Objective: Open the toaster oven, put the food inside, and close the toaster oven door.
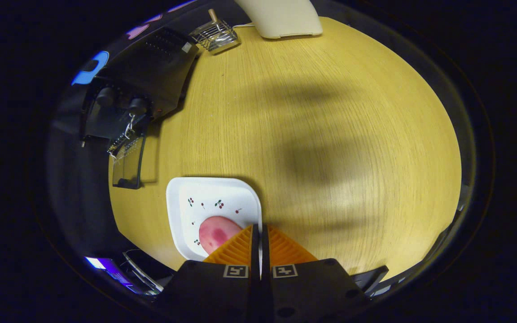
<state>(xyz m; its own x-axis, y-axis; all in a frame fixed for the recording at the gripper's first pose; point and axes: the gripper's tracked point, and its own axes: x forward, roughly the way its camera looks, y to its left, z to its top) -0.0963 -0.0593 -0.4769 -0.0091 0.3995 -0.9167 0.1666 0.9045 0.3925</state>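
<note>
Pressed together over a glossy square plate (186,215), the tool (260,231) partly hides a rounded pink food piece (216,233)

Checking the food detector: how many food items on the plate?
1: a pink food piece on the white plate, just left of the hand-held gripper, whose closed fingers may hide more.

Matt wood-grain table (330,112), glossy plate (186,224)

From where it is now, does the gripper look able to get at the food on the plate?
Probably yes, once it opens. The gripper has its fingers closed together on nothing, right over the white plate's edge. The pink food lies just beside the fingertips, with nothing on top of it or between them.
</note>
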